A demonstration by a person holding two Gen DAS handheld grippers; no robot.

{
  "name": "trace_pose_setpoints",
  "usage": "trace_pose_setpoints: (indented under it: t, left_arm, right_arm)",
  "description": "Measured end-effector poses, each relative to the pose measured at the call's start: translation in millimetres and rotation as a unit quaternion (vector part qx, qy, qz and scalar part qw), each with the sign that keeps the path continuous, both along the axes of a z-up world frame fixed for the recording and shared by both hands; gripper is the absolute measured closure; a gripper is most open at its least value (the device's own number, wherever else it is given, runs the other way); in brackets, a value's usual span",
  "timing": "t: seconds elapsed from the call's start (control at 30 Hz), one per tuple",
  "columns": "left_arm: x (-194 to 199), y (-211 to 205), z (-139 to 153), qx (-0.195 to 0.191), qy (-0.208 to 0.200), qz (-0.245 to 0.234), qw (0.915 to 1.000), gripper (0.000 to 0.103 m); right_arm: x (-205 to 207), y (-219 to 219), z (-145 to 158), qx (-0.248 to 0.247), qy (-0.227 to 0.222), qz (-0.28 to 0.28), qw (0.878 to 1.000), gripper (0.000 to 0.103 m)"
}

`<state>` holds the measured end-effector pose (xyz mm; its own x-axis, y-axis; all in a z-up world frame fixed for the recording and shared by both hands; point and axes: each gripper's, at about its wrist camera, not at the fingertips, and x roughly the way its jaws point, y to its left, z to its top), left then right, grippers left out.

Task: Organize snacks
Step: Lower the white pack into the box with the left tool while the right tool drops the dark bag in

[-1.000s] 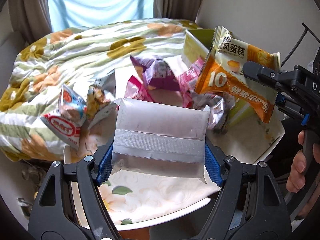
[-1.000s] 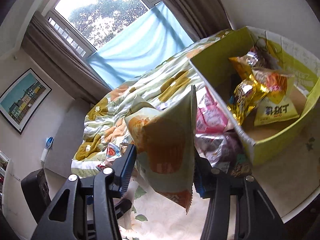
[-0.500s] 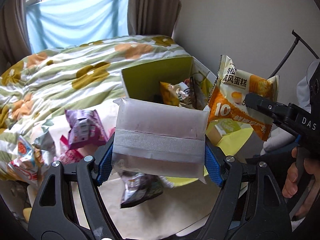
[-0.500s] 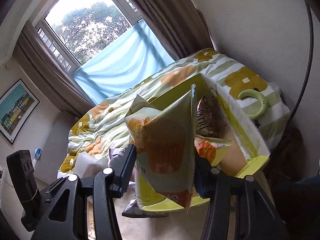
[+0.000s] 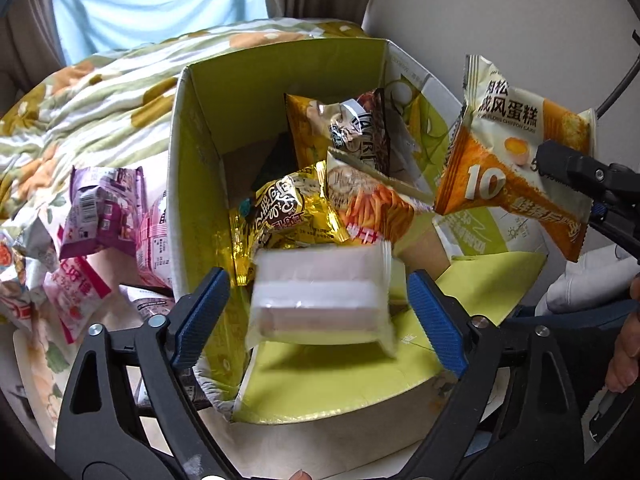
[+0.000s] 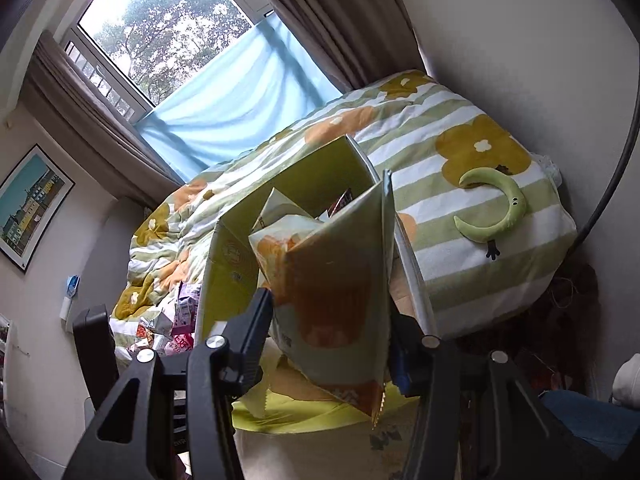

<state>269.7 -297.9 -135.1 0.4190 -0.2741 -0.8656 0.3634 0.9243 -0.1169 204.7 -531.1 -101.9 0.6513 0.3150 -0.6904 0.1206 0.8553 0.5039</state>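
Left wrist view: your left gripper [image 5: 318,304] is opening, its blue pads clear of the blurred white packet [image 5: 320,292], which hangs loose over the near end of the green box [image 5: 200,152]. Your right gripper [image 6: 332,344] pinches the orange cake packet [image 5: 516,152] at the box's right side. The white packet could catch the near flap [image 5: 340,384] and slide out; it is dropping close to that edge.

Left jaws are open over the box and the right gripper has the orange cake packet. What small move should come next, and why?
Probably draw the left gripper back: its jaws are opening, and the white packet hangs free over the green box. The right gripper needs that space for the orange cake packet.
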Motion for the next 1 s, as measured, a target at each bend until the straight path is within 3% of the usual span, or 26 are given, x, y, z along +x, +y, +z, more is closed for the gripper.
trace_pose_setpoints:
  t: [0.03,0.17,0.27,0.6,0.67,0.7,0.77,0.87,1.0]
  left_arm:
    - [-1,2,3,0.002,-0.006,0.004,1.0,0.0]
    - [-8,13,13,0.025,-0.017,0.021,0.9993,0.0]
    - [-15,25,22,0.02,-0.016,0.036,0.999,0.0]
    - [-26,37,26,0.025,-0.014,0.064,0.9975,0.0]
    - [-26,39,25,0.028,-0.012,0.067,0.9973,0.0]
    - [-27,39,24,0.029,-0.012,0.067,0.9973,0.0]
    - [-30,41,22,0.031,-0.01,0.068,0.9971,0.0]
    - [-34,43,19,0.029,-0.01,0.068,0.9972,0.0]
    - [-41,46,21,0.021,-0.018,0.07,0.9972,0.0]
  right_arm:
    - [0,-2,-2,0.001,0.003,0.005,1.0,0.055]
    - [0,-1,0,-0.003,0.007,0.03,1.0,0.055]
    - [2,5,0,-0.015,0.012,0.056,0.998,0.055]
    - [21,19,-32,-0.02,0.075,0.098,0.992,0.053]
    - [21,20,-37,-0.026,0.079,0.097,0.992,0.042]
    - [18,21,-36,-0.031,0.07,0.095,0.993,0.021]
    - [12,24,-29,-0.037,0.045,0.094,0.994,0.004]
    - [2,31,-18,-0.081,0.013,0.094,0.992,0.0]
    - [-5,32,-13,-0.096,-0.002,0.095,0.991,0.0]
